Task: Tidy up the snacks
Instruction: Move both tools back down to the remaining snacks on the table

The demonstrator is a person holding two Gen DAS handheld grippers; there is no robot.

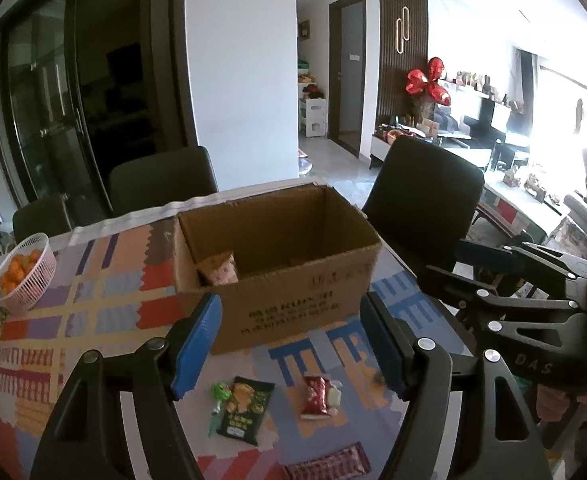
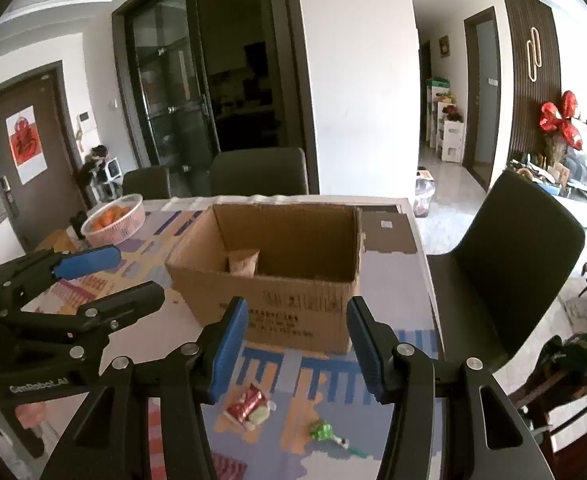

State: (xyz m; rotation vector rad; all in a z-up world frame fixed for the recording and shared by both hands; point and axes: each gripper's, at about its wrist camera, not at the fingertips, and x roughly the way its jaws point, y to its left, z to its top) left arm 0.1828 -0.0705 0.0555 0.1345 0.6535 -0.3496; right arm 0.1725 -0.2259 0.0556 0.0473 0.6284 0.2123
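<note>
An open cardboard box stands on the patterned tablecloth, with one pale snack pack leaning in its left corner. In front of it lie a dark green packet, a green lollipop, a red packet and a striped bar. My left gripper hovers open above these, nothing between its blue pads. My right gripper is open too and empty, over the red packet and the lollipop, facing the box. Each gripper shows in the other's view: the right gripper, the left gripper.
A white basket of oranges sits at the table's far left. Dark chairs stand behind and to the right of the table, whose right edge runs close beside the box. A flattened cardboard piece lies right of the box.
</note>
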